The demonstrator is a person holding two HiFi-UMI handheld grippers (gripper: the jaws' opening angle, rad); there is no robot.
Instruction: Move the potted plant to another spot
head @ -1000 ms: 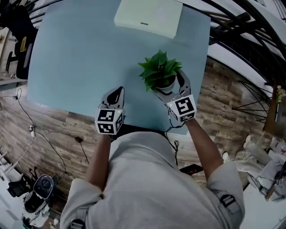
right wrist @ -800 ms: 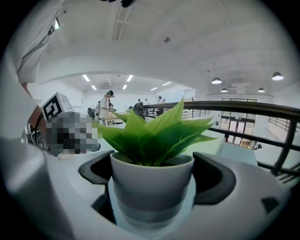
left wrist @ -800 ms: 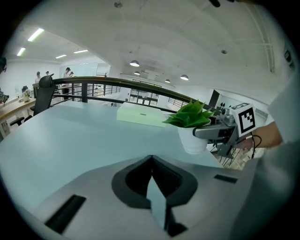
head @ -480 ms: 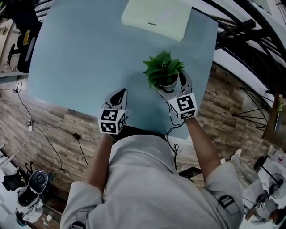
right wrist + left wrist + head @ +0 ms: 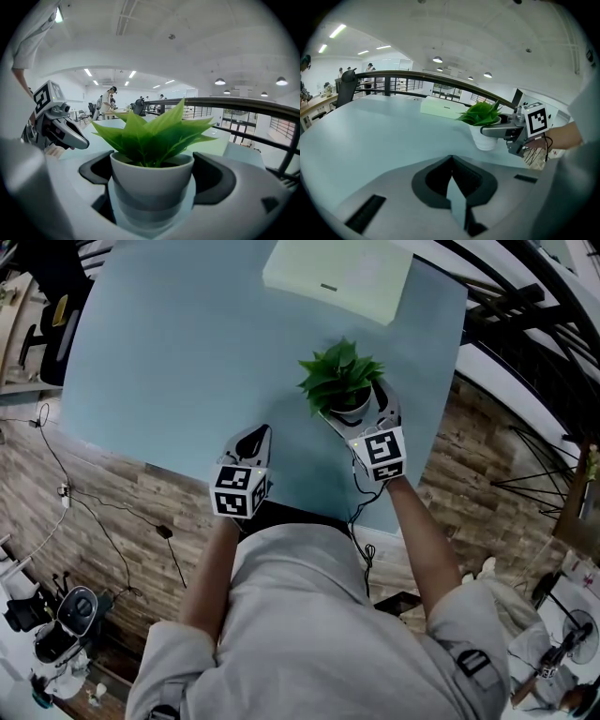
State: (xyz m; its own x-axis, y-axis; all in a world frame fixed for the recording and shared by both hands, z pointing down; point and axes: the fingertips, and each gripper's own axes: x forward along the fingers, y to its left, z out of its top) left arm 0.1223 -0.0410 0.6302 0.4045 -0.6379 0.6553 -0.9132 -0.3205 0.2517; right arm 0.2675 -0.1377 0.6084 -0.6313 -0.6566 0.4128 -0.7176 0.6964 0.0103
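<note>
Potted plant: the potted plant (image 5: 339, 376), green leaves in a white pot (image 5: 152, 185), stands upright over the right part of the table, between the pale board and the near edge.
Right gripper: the right gripper (image 5: 352, 407) reaches in from the near side, with one jaw on each side of the pot. In its own view the dark pads meet the pot's rim left and right, so it is clamped on the potted plant.
Pot's footing: the left gripper view shows the pot's base low against the tabletop. Whether it rests there or hangs just above cannot be told.
Left gripper: the left gripper (image 5: 253, 439) hovers at the table's near edge, to the left of the plant and apart from it. Its jaws are closed together with nothing between them.
Marker cubes: each gripper carries a black-and-white marker cube (image 5: 380, 454) at its rear, toward the person.
Table: the light blue table (image 5: 169, 343) has a rounded outline.
Pale board: a flat pale green board (image 5: 337, 277) lies at the far edge, well apart from the plant.
Floor: a wood-plank floor (image 5: 112, 512) with thin cables shows below the table.
Background: a dark curved railing (image 5: 417, 75) runs behind the table.
</note>
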